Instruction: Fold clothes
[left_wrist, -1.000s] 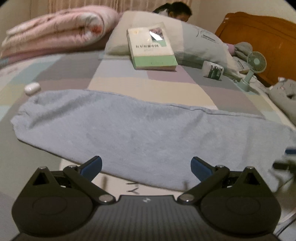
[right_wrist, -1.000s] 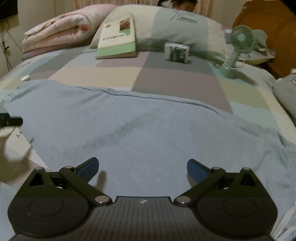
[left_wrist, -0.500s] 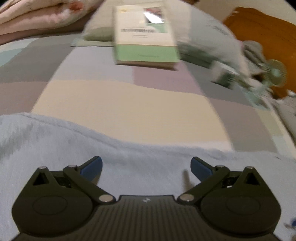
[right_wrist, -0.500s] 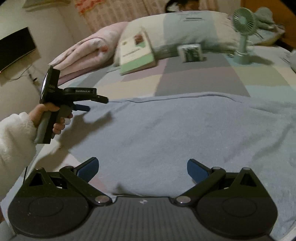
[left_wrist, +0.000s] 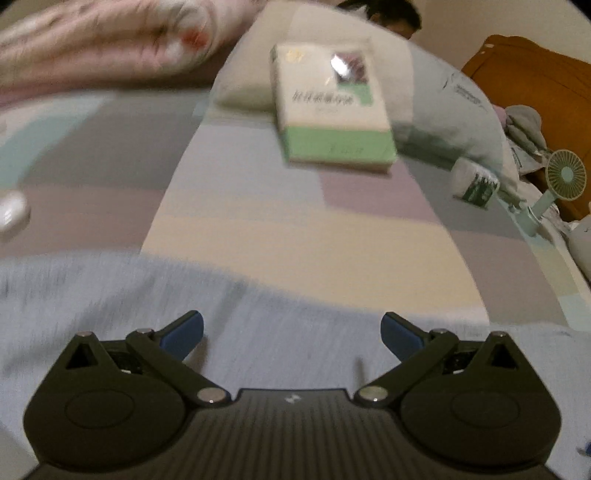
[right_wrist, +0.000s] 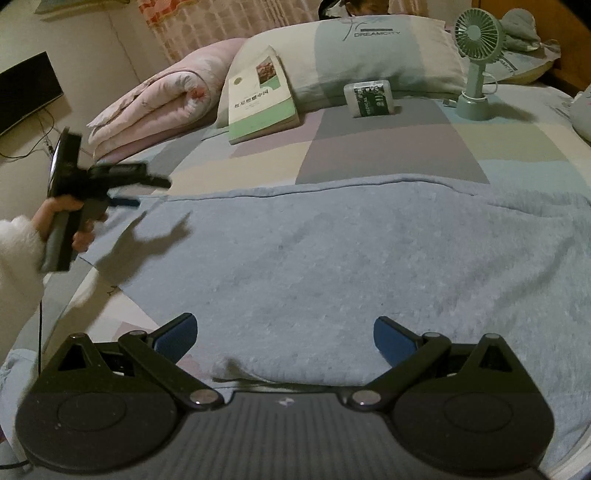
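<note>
Blue garment (right_wrist: 332, 258) laid flat across patchwork bedspread (right_wrist: 388, 155), spread wide, presumably for folding. Left gripper (left_wrist: 291, 332) held over left end, fingers spread, nothing pinched. Right gripper (right_wrist: 284, 334) at near hem, likewise spread. Far edge clear; book (right_wrist: 258, 99), fan (right_wrist: 476, 55) well beyond.

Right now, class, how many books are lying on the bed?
1. The book leans against the big pillow at the head of the bed, left of the small green-and-white packet. Others could be hidden behind the pillow or the pink quilt.
</note>
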